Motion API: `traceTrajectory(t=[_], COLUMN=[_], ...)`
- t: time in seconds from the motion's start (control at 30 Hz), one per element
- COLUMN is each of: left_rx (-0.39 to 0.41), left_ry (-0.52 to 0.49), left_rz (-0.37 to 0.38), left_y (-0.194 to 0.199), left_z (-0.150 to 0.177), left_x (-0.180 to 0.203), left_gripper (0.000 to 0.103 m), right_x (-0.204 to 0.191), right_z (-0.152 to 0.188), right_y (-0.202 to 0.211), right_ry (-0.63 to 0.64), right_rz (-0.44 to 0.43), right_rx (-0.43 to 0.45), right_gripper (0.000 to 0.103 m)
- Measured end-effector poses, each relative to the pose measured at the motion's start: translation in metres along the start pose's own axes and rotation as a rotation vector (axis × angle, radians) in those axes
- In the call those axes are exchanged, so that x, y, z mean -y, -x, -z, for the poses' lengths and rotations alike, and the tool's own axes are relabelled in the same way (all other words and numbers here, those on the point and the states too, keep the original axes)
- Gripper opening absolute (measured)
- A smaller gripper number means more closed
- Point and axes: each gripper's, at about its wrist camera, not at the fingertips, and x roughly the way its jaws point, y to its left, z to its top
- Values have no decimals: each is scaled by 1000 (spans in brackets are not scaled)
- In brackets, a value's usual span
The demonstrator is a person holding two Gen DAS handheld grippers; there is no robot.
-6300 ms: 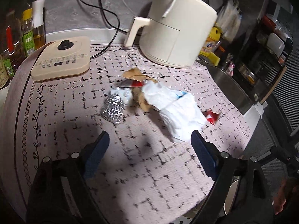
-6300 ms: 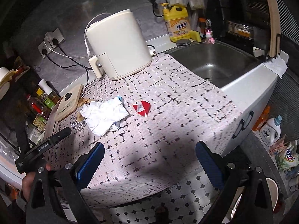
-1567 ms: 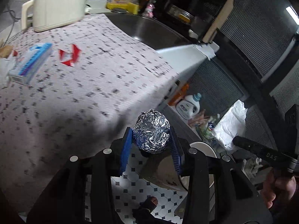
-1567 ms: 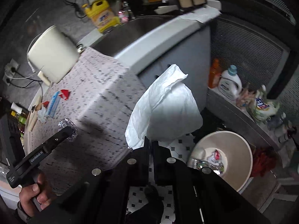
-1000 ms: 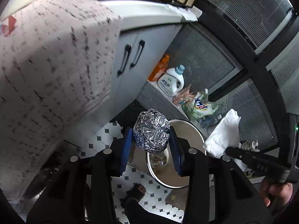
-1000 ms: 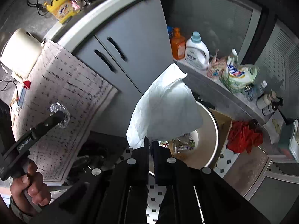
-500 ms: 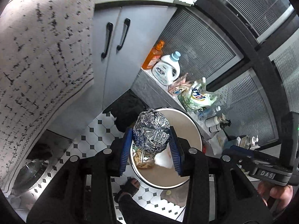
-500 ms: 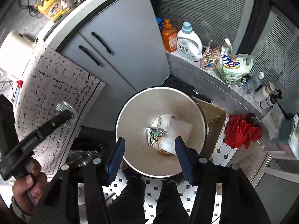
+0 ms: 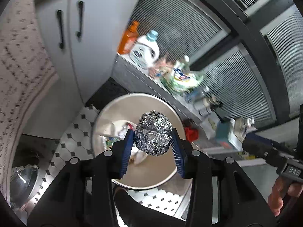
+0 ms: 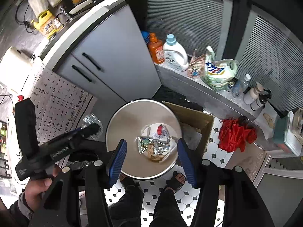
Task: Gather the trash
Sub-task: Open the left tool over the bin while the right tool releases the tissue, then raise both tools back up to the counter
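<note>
While the crumpled foil ball (image 9: pixel 153 132) sits between the blue pads (image 9: pixel 126 149) of the left gripper (image 9: pixel 152 147), the jaws are opening; both pads look to be at its sides, contact on the left one unclear. Ball is roughly round, slightly longer along a tilted up-down line in the left wrist view, no clear pointing end. It hangs over the open mouth of the round metal trash bin (image 9: pixel 170 172), above the bin's trash. In the right wrist view the ball (image 10: pixel 90 120) shows at the left gripper's tip, just beside the bin rim (image 10: pixel 111 121). Right gripper (image 10: pixel 150 157) jaws stand well apart, nothing between them, bin directly below. Inside the bin: foil wrappers and white paper (image 10: pixel 157 143). Cardboard box (image 10: pixel 191 117) touches the bin's far side; red cloth (image 10: pixel 234 134) on the tiled floor (image 10: pixel 217 153). Detergent bottles (image 10: pixel 173 54) on a low ledge; patterned bench cover (image 10: pixel 56 102) hangs at left.
</note>
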Motion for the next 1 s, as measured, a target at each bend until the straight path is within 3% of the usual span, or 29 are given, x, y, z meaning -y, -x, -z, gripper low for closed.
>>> traceTrajectory(t=[0.07, 0.17, 0.47, 0.9, 1.0], left_rx=[-10, -6, 91, 320, 370], left_ry=[-6, -10, 23, 154, 196], left_rz=[15, 26, -83, -285, -330], left_y=[-4, -3, 46, 165, 190], left_z=[2, 3, -4, 5, 11], left_x=[4, 6, -16, -58, -66], left_gripper=[64, 73, 84, 94, 95], right_x=[6, 11, -9, -91, -114], right_z=[0, 2, -6, -37, -44], right_y=[3, 4, 7, 31, 39], right_ry=[-6, -9, 34, 226, 267], right_rz=[3, 5, -42, -192, -226], right_rx=[3, 5, 34, 140, 160], right_gripper=[55, 55, 65, 94, 95])
